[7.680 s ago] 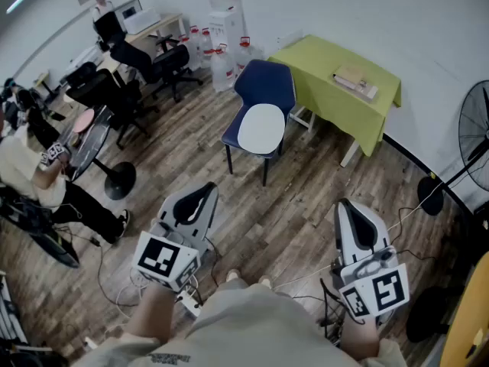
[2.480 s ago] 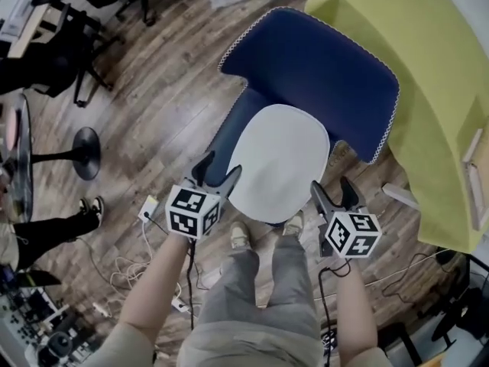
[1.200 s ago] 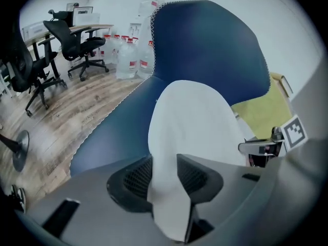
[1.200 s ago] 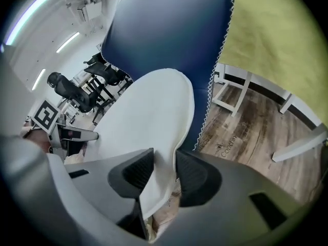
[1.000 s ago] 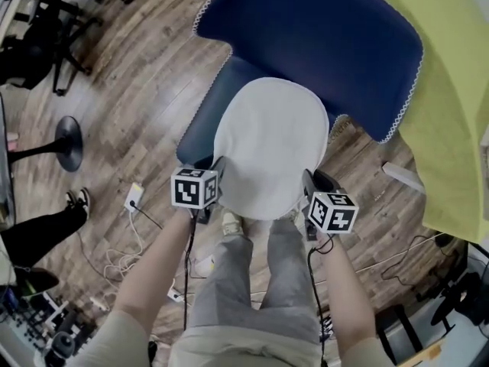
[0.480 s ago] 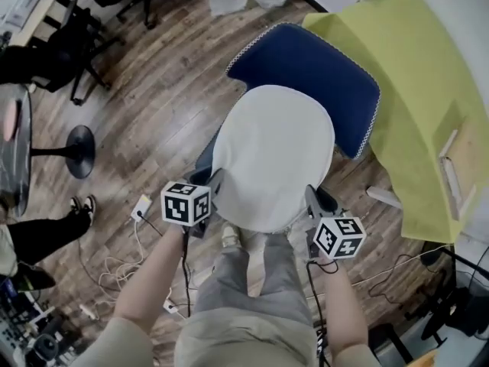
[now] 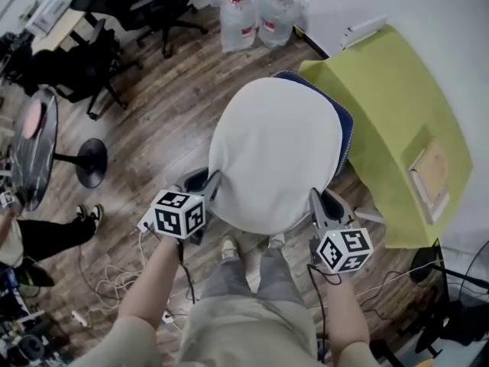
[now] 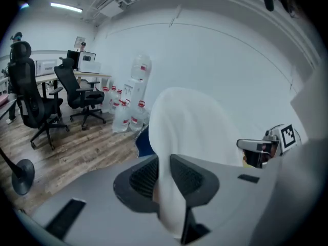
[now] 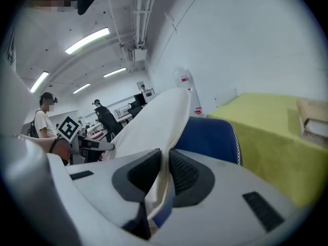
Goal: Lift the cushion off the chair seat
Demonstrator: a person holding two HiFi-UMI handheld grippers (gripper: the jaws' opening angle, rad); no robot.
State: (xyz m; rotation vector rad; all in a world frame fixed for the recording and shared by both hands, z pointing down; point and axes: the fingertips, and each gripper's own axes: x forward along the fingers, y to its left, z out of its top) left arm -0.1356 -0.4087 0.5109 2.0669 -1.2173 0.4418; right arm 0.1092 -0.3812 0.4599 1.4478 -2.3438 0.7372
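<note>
The round white cushion [image 7: 275, 155] hangs in the air, raised toward the head camera and hiding most of the blue chair [image 7: 345, 128] below it. My left gripper [image 7: 209, 183] is shut on the cushion's left edge; its pads pinch the white fabric [image 8: 174, 137] in the left gripper view [image 8: 163, 174]. My right gripper [image 7: 316, 202] is shut on the right edge, where the cushion [image 9: 154, 122] rises from between its jaws [image 9: 165, 172]. The chair back [image 9: 210, 135] shows blue just behind.
A table under a lime-green cloth [image 7: 397, 113] stands to the right with a flat box [image 7: 429, 173] on it. Water jugs [image 7: 260, 10] line the far wall. Office chairs [image 7: 92, 60] and a round pedestal table [image 7: 34, 140] are at left. Cables [image 7: 122, 274] trail over the wood floor.
Both grippers have risen with the cushion between them, lifting it off the seat and up toward the head camera. The cushion now covers nearly all of the chair.
</note>
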